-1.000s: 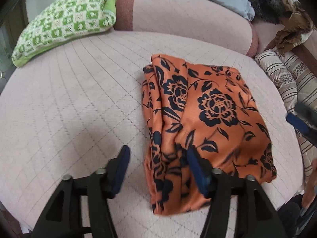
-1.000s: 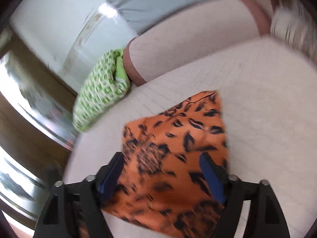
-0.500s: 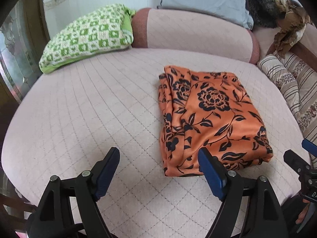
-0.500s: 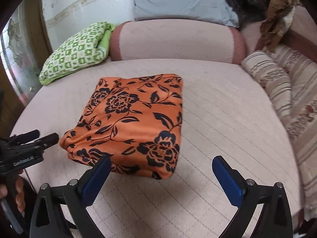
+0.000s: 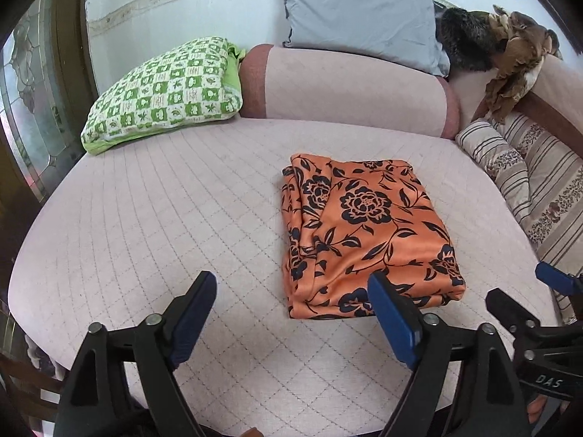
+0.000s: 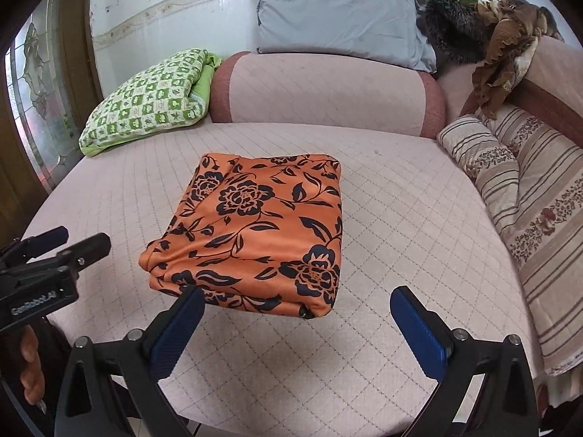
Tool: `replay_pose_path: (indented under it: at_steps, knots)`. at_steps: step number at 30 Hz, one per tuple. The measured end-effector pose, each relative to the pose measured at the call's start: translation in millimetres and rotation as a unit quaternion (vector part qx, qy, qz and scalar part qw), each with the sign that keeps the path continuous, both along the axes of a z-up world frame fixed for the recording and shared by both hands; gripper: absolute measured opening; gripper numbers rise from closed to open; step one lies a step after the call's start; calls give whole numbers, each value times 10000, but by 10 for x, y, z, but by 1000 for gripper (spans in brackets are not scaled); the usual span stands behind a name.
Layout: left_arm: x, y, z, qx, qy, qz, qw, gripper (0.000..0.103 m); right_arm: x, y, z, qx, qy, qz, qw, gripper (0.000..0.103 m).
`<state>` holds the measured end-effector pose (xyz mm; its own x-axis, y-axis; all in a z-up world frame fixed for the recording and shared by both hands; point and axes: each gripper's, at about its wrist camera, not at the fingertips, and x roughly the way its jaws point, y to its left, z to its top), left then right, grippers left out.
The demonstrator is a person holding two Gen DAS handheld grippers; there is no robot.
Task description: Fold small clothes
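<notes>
An orange cloth with black flowers (image 5: 360, 229) (image 6: 255, 233) lies folded into a thick rectangle on the pink quilted bed (image 5: 145, 218). My left gripper (image 5: 291, 284) hovers just before the cloth's near left corner. Its jaws are still opening, and neither pad touches the fabric. My right gripper (image 6: 298, 293) stands wide open in front of the cloth's near edge, holding nothing. Each gripper also shows in the other's view: the right gripper (image 5: 546, 291) at the right edge, the left gripper (image 6: 62, 244) at the left edge with a person's hand below it.
A green checked pillow (image 5: 164, 91) lies at the back left, beside a pink bolster (image 5: 346, 87) with a grey pillow (image 5: 360, 14) above it. Striped cushions (image 6: 510, 189) line the right side. A glass-panelled door (image 5: 25, 109) stands at the left.
Both grippers have drawn back and up from the cloth. The left one let go of the cloth's near edge and its jaws spread. The right view has rolled level and its jaws widened.
</notes>
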<state>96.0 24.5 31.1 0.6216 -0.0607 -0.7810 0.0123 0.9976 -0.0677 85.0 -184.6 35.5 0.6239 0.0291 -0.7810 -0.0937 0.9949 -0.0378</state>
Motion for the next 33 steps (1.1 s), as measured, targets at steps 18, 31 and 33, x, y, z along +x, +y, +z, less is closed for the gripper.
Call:
replay_pose_path:
  at_steps: [18, 31, 33]
  knots:
    - [61, -179, 84, 337, -142, -40, 9993, 94, 6, -46, -30, -65, 100, -76, 9999, 103]
    - [154, -295, 51, 427, -55, -99, 9990, 94, 57, -86, -44, -85, 103, -124, 9998, 103]
    - [160, -317, 61, 427, -91, -133, 9990, 94, 70, -88, -42, -92, 95, -119, 9998, 103]
